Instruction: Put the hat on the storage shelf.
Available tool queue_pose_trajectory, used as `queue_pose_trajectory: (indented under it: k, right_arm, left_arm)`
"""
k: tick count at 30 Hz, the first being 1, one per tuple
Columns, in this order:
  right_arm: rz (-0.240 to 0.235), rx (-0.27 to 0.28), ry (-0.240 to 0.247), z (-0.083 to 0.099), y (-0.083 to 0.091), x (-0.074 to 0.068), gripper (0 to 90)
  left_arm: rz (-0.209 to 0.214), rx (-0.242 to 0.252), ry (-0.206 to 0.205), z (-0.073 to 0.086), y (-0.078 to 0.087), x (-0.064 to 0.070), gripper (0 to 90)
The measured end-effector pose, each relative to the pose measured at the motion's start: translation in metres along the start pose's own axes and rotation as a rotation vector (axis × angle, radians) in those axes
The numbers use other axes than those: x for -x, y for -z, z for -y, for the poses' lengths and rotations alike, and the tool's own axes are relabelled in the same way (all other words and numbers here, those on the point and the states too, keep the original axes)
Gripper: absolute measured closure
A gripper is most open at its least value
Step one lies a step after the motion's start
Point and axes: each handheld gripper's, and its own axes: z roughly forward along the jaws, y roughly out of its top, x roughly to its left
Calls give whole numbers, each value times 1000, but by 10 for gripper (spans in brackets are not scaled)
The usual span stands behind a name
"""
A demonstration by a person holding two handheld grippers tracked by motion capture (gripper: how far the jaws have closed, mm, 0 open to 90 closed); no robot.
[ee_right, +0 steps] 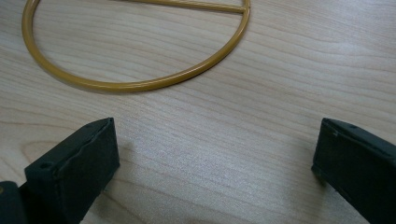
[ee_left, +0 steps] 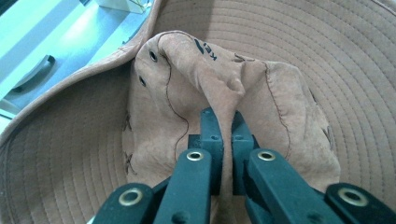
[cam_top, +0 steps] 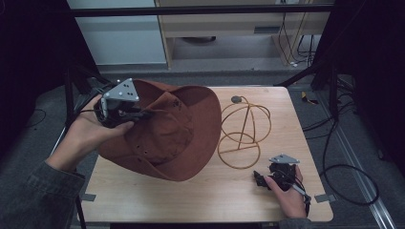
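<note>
The work in hand looks like getting the brown hat (cam_top: 165, 133) onto the wire stand (cam_top: 243, 136), and judging by how things lie it is roughly at the halfway mark: the hat is picked up but not yet placed.

The left claw (cam_top: 138, 113) is clenched on a fold of cloth at the hat's crown; in the left gripper view the pinched ridge of fabric (ee_left: 223, 100) runs up between the two closed jaws, with the stitched brim spreading around it. The hat hangs tilted just left of the stand, its brim edge near the stand's wire loops but, as far as the high view shows, not over them. Its lower edge seems to be at or close to the surface (cam_top: 210, 195); whether it touches I cannot tell.

The right claw (cam_top: 261, 179) is released, jaws wide apart, held low over the surface just in front of the stand. Its own view shows the stand's round base ring (ee_right: 140, 84) lying flat on the wood a little beyond the jaws, untouched.

What is left, I judge: carry the hat right and up over the stand's top, lower the crown onto the wire dome, then let go. The right claw may need to steady the base.
</note>
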Motion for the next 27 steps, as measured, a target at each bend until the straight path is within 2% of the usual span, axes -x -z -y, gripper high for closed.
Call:
queue_pose_trajectory:
  k: [11, 27]
  right_arm:
    - [1, 0, 0, 0, 0, 0, 4]
    - [-2, -1, -1, 0, 0, 0, 4]
  left_arm:
    - [-3, 16, -20, -16, 4, 2, 885]
    - [10, 33, -44, -42, -1, 5, 885]
